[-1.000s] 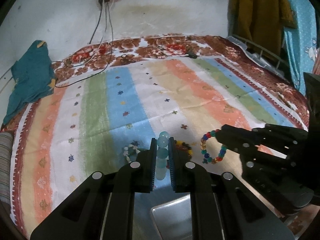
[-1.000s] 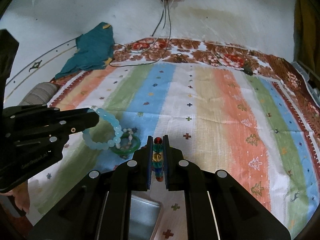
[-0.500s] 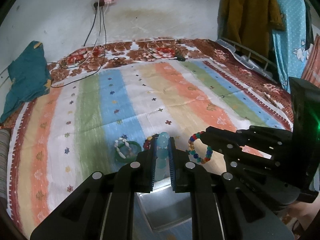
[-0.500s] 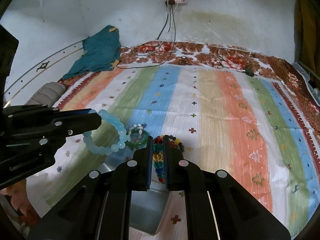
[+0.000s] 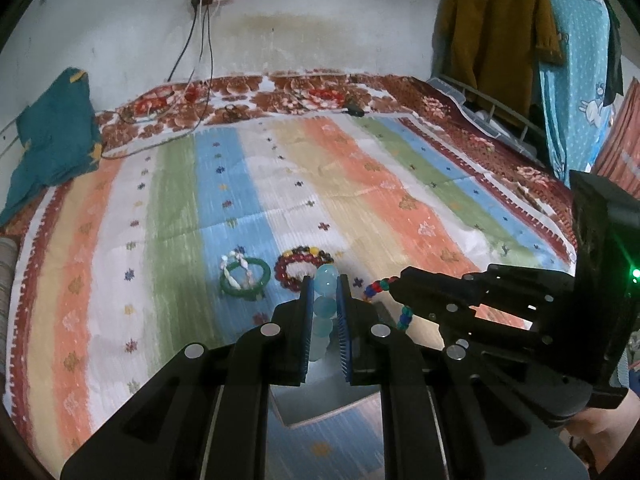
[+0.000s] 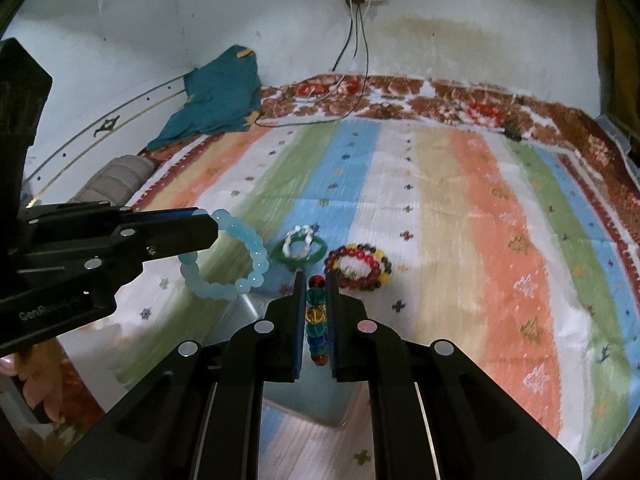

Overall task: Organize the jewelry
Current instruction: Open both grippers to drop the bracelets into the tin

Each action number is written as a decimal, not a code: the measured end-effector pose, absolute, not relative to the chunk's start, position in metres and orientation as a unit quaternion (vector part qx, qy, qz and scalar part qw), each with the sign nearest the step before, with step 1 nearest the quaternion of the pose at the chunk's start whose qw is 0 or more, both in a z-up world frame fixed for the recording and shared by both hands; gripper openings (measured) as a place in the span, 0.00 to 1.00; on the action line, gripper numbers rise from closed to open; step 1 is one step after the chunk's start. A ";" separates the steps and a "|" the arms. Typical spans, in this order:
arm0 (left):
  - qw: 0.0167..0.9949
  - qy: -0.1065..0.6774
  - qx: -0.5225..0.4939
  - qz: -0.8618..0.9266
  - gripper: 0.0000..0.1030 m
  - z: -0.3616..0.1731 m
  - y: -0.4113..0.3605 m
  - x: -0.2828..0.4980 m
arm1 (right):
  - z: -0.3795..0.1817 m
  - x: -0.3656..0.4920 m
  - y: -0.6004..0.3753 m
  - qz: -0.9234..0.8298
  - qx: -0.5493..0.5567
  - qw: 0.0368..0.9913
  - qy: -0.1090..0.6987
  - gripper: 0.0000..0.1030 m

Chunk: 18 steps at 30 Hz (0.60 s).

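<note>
On the striped bedspread (image 6: 460,208) a metal tray (image 6: 304,396) lies directly beneath both claws — left gripper (image 5: 325,300) pinches the pale blue bracelet (image 6: 236,256), right gripper (image 6: 313,304) the multicoloured bracelet (image 6: 316,320).

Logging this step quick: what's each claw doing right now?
Left claw: closed on the pale blue bead bracelet.
Right claw: closed on the multicolored bead bracelet.

The left tongs (image 5: 325,286) are pointing forward and downward, jaws clamping tight on pale blue beads. The right tongs (image 6: 316,285) are sitting just beside them, angled likewise, jaws pinching a many-coloured bead string.
</note>
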<state>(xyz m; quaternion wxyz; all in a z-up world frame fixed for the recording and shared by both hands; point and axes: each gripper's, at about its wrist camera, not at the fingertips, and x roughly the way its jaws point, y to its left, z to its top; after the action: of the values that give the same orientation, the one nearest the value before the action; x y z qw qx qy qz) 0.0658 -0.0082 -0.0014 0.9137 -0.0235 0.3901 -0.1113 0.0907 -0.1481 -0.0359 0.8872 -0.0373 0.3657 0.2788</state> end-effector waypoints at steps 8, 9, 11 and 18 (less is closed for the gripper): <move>0.914 0.395 -0.041 -0.081 0.32 -0.002 0.002 0.064 | -0.041 0.098 -0.158 0.246 -0.042 0.892 0.376 0.29; 0.914 0.397 -0.043 -0.075 0.33 -0.003 0.004 0.065 | -0.042 0.101 -0.160 0.242 -0.039 0.892 0.380 0.29; 0.913 0.401 -0.046 -0.063 0.35 -0.006 0.010 0.068 | -0.045 0.105 -0.162 0.239 -0.037 0.891 0.385 0.34; 0.907 0.416 -0.061 -0.021 0.41 -0.015 0.027 0.082 | -0.046 0.120 -0.165 0.233 -0.030 0.888 0.395 0.44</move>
<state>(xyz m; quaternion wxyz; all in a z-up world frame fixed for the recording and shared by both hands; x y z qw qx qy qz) 0.0816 0.0275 -0.0150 0.9073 -0.0607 0.4156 -0.0212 0.1201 -0.1654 -0.0461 0.8879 -0.0296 0.3954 0.2333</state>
